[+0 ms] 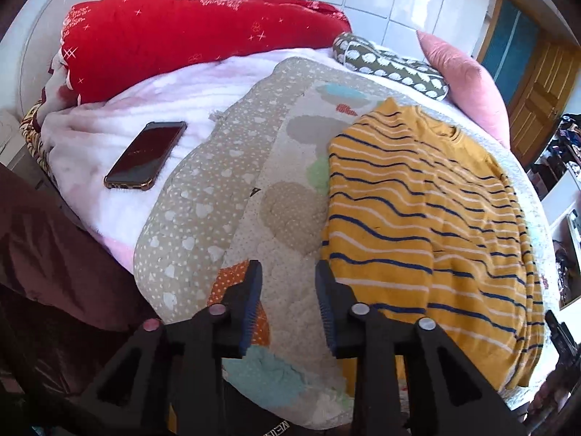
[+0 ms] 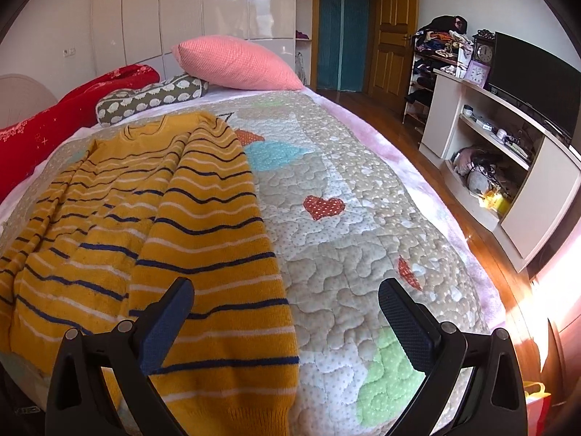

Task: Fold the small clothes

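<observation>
A yellow sweater (image 1: 428,225) with navy and white stripes lies flat on the quilted bed cover (image 1: 276,196), its sides folded in over the middle. It also shows in the right wrist view (image 2: 152,225), collar at the far end. My left gripper (image 1: 288,272) is open and empty, just above the quilt beside the sweater's left edge. My right gripper (image 2: 287,290) is wide open and empty, above the sweater's right hem; its left finger (image 2: 167,323) is over the sweater and its right finger (image 2: 406,323) over the quilt (image 2: 363,225).
A phone (image 1: 145,154) lies on the pink blanket at the left. A red duvet (image 1: 174,36), a patterned cushion (image 2: 152,98) and a pink pillow (image 2: 236,61) lie at the bed's head. A TV stand (image 2: 508,167) stands right of the bed, with wooden floor between.
</observation>
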The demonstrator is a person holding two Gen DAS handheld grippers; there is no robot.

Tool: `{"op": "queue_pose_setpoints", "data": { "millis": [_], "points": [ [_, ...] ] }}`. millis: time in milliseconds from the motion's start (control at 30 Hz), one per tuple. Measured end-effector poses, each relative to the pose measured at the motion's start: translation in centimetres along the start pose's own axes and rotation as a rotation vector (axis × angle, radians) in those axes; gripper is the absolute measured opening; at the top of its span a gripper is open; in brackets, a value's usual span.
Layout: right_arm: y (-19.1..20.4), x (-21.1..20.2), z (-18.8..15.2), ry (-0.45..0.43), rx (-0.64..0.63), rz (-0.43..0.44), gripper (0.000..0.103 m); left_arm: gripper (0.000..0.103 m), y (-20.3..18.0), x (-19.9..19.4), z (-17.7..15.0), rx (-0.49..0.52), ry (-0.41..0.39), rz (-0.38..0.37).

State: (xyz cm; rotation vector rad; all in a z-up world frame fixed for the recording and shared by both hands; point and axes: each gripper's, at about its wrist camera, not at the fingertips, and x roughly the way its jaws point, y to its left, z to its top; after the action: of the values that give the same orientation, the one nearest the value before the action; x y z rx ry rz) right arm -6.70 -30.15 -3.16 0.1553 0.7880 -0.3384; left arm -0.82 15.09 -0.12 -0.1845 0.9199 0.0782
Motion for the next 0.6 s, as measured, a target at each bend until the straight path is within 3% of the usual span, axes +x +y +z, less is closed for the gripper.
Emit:
{"op": "queue_pose_setpoints", "data": {
  "millis": [100,133,167,200,233,300,467,600],
  "points": [
    [1.0,3.2,0.4,0.079,-0.022,0.066,0.084,0.039,-2.3,-1.4,-0.1,0.045,-0.024,-0.047],
    [1.4,4.2,0.4,0.116,-0.028,0.103,0.058,0.043,-3.3,-1.8,-0.2,0.063,-0.033,-0.056],
    [1.7,5.0,0.4,0.15,-0.03,0.127,0.041,0.046,-4.0,-2.1,-0.2,0.077,-0.042,-0.062],
    [1.6,5.1,0.6,0.146,-0.027,0.124,0.033,0.047,-4.7,-2.5,-0.3,0.091,-0.053,-0.064],
    [1.4,5.0,1.1,0.138,-0.023,0.133,0.005,0.048,-5.3,-2.7,-0.3,0.104,-0.062,-0.066],
    [-0.4,4.8,2.4,0.132,0.051,0.154,0.006,0.048,-6.5,-2.9,-0.3,0.124,-0.074,-0.07],
    [-5.1,5.0,4.8,0.09,0.142,-0.091,0.007,0.049,-8.4,-1.5,-0.3,0.132,-0.04,-0.105],
    [-5.7,4.5,5.8,0.114,0.158,-0.008,0.017,0.052,-9.6,-0.4,-0.7,0.148,-0.018,-0.127]
  ]
}}
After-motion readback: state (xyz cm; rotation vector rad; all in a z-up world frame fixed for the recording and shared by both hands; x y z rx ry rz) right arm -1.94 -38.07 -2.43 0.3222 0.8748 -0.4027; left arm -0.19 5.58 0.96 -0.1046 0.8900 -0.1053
